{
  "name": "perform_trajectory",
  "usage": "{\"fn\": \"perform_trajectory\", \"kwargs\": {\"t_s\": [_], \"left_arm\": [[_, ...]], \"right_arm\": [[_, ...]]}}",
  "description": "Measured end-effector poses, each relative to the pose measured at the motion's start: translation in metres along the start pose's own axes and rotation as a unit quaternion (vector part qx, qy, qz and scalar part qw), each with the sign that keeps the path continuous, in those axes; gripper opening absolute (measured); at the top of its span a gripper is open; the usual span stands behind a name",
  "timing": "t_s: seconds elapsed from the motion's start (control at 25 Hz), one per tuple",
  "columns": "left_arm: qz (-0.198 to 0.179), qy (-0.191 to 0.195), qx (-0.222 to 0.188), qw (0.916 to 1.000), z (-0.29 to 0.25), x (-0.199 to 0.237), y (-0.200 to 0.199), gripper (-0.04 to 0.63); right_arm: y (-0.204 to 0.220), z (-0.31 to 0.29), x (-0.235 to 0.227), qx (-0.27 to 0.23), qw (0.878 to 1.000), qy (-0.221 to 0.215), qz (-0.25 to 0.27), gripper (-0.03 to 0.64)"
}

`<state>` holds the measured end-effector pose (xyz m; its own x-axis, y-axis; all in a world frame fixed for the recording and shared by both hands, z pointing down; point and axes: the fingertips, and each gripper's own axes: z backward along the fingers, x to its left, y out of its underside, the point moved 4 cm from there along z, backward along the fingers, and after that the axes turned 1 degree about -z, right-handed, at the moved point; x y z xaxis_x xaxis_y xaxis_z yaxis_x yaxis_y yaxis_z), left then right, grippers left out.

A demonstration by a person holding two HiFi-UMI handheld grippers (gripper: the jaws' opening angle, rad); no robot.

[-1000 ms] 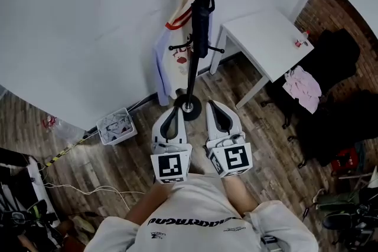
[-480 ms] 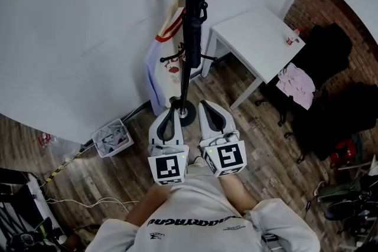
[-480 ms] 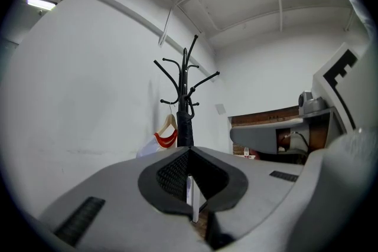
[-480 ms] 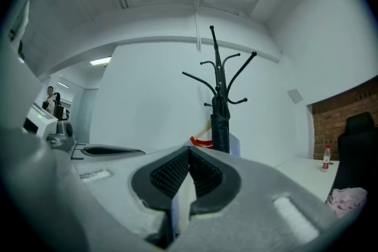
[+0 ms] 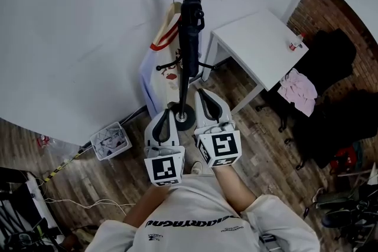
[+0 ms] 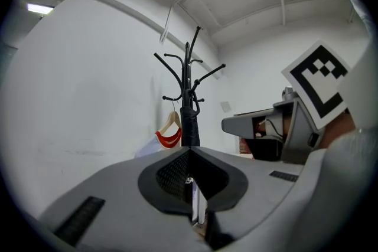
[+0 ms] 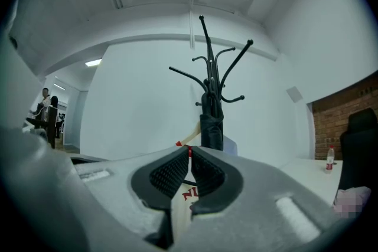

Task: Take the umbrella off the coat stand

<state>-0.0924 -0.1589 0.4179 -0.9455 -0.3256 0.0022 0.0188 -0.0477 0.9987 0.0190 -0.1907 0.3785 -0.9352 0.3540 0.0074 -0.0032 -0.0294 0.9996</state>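
left tool (image 5: 168, 111): jaws pressed together, tips meeting, nothing pinched. It was held level in front of the person's chest and aimed toward 12 o'clock in the head view.
right tool (image 5: 201, 92): jaws also pressed together and empty. It sat just beside the left tool at its 3 o'clock, with its tips a little further toward the stand.
umbrella (image 5: 189, 32): dark, folded and strapped, and not yet taken. It hung upright against the pole, below the hooks. It was apart from both tools. In the left gripper view it stood dead ahead at 12 o'clock, and in the right gripper view just toward 1 o'clock.
coat stand (image 5: 185, 93): black, upright, close to the white wall (image 5: 71, 38), with curved hooks spreading at the top. In the head view its round base showed between the two tool tips.
white cloth bag (image 5: 158, 71): red trim and red print. It hung from a wooden hanger on the stand, at 9 o'clock of the umbrella and touching the pole side.
bench (image 5: 254, 44): white, at 2 o'clock of the stand, against the wall.
bottle (image 5: 293, 43): small, upright, near the bench's far right edge.
pink cloth (image 5: 298, 91): draped on dark furniture at 3 o'clock of the tools.
basket (image 5: 110, 141): on the wooden floor (image 5: 266, 150), at 9 o'clock of the left tool, by the wall; contents too small to tell.
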Motion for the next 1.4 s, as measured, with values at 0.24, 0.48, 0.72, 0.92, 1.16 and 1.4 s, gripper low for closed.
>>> {"fn": "perform_trajectory", "kwargs": {"t_s": [0.24,0.48,0.72,0.92,1.16,1.4], "left_arm": [[-0.003,-0.012,0.006,0.9999,-0.016,0.001,0.008,-0.003],[-0.008,-0.016,0.008,0.9998,-0.026,-0.003,0.013,-0.003],[-0.012,-0.021,0.011,0.9996,-0.033,-0.004,0.015,-0.003],[-0.014,-0.026,0.013,0.9995,-0.041,-0.001,0.018,-0.003],[-0.017,-0.029,0.011,0.9994,-0.045,-0.002,0.015,-0.003],[-0.018,-0.03,0.007,0.9994,-0.046,-0.005,0.014,-0.003]], "right_arm": [[0.008,-0.035,-0.019,0.004,1.0,-0.003,-0.005,0.077],[0.014,-0.06,-0.03,0.001,1.0,-0.014,-0.023,0.202],[0.024,-0.089,-0.043,0.016,1.0,-0.002,-0.015,0.254],[0.03,-0.115,-0.053,0.032,0.999,0.001,-0.002,0.278],[0.036,-0.137,-0.059,0.046,0.999,0.004,0.008,0.305],[0.042,-0.154,-0.064,0.036,0.999,0.008,0.031,0.329]]}}
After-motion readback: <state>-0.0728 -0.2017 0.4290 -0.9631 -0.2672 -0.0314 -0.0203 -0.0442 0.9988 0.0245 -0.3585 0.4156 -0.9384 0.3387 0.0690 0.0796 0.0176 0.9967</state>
